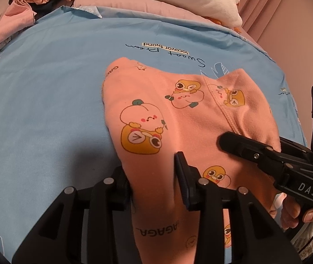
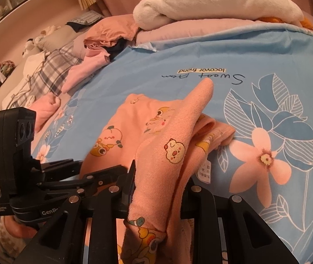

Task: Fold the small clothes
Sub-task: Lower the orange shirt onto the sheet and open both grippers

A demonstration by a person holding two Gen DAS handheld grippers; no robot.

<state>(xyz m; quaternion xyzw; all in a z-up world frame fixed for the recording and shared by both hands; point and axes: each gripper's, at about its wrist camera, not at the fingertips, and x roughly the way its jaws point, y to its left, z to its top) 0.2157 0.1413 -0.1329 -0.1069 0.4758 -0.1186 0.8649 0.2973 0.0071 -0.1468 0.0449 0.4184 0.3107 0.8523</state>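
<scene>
A small peach garment (image 1: 178,118), soft knit printed with cartoon clocks and peaches, is spread on the smooth blue floral sheet (image 1: 46,88). Its near fold is seen between the parted fingers of the left gripper (image 1: 154,176). A raised ridge of the same fabric is pinched by the right gripper (image 2: 156,176). Ahead, fluffy white plush (image 2: 211,2) is piled.
</scene>
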